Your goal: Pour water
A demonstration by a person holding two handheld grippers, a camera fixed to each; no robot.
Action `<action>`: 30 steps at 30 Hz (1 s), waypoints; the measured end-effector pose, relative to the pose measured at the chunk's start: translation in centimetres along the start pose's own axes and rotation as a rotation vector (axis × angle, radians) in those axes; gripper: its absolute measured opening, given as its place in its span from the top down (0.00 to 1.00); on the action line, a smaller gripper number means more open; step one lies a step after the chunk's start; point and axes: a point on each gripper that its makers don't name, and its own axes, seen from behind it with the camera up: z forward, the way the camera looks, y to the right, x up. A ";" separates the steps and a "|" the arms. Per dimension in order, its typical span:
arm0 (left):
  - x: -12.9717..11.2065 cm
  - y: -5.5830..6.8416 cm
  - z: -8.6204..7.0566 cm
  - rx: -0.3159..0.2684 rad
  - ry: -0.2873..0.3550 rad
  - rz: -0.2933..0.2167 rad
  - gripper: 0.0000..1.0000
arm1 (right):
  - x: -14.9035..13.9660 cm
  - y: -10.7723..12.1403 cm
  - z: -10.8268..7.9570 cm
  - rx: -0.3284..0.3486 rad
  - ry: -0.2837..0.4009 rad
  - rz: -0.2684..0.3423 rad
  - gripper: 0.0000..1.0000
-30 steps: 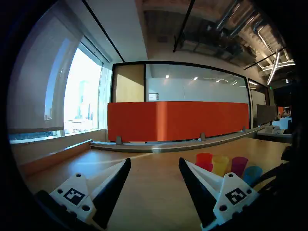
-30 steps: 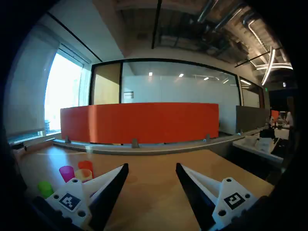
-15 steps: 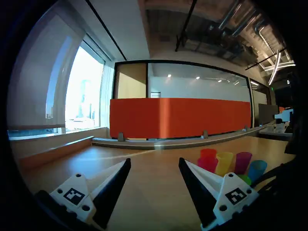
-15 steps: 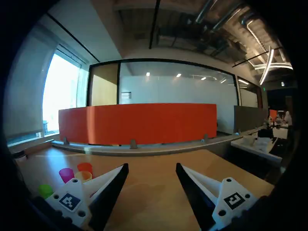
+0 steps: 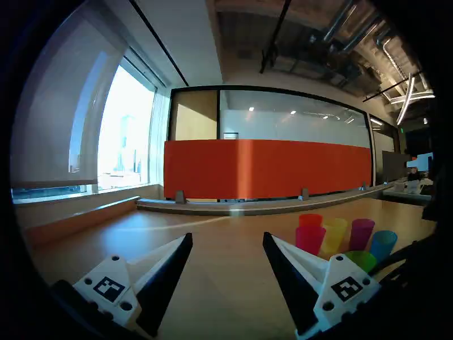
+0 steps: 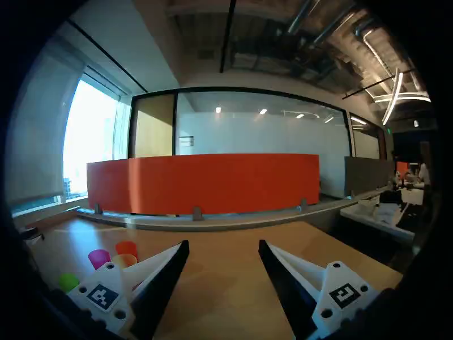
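1. Left gripper (image 5: pixel 226 237): two wedge-shaped fingers (image 5: pixel 164 277), each tapering to a sharp tip.
2. Finger inner faces are matte black. The outer bodies are white plastic with flat, angular facets.
3. Each white body carries one square black-and-white tag (image 5: pixel 109 288) on its upper face.
4. Small dark screw holes (image 5: pixel 115 259) sit round each tag, near the corners of the white plate.
5. A dark cable (image 5: pixel 405 253) runs beside the finger at the right of the left gripper view. Its detail is lost in shadow.
6. Right gripper (image 6: pixel 223 243): same build, with black inner faces, white bodies and one tag per finger. The tag patterns differ between fingers.
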 end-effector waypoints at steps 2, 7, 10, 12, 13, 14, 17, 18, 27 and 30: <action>0.0 0.0 0.1 0.000 -0.003 0.002 0.08 | 0.0 0.1 0.0 -0.001 0.001 0.000 0.05; -0.3 -0.1 0.3 0.001 -0.014 0.003 0.08 | -0.2 0.1 -0.1 0.000 0.000 0.001 0.05; -0.5 -0.1 0.3 0.002 -0.021 0.003 0.08 | -0.2 0.1 -0.1 0.002 0.000 0.004 0.05; -0.6 -0.1 0.4 0.001 -0.026 0.004 0.08 | -0.3 0.1 -0.1 0.002 0.000 0.005 0.05; -0.6 -0.1 0.4 0.001 -0.028 0.004 0.08 | -0.3 0.1 -0.1 0.002 0.001 0.005 0.05; -0.7 -0.1 0.5 0.001 -0.030 0.004 0.08 | -0.3 0.2 -0.1 0.001 0.001 0.005 0.05; -0.8 0.0 0.5 -0.001 -0.034 0.004 0.08 | -0.2 0.2 -0.1 0.002 0.001 0.005 0.05; -0.8 0.0 0.5 -0.002 -0.034 0.004 0.08 | -0.2 0.2 -0.1 0.002 0.001 0.006 0.05; -0.8 0.1 0.6 -0.006 -0.034 0.004 0.08 | -0.4 0.4 -0.2 0.003 0.001 0.008 0.05; -0.8 0.1 0.6 -0.007 -0.034 0.004 0.08 | -0.3 0.5 -0.3 0.002 0.002 0.008 0.05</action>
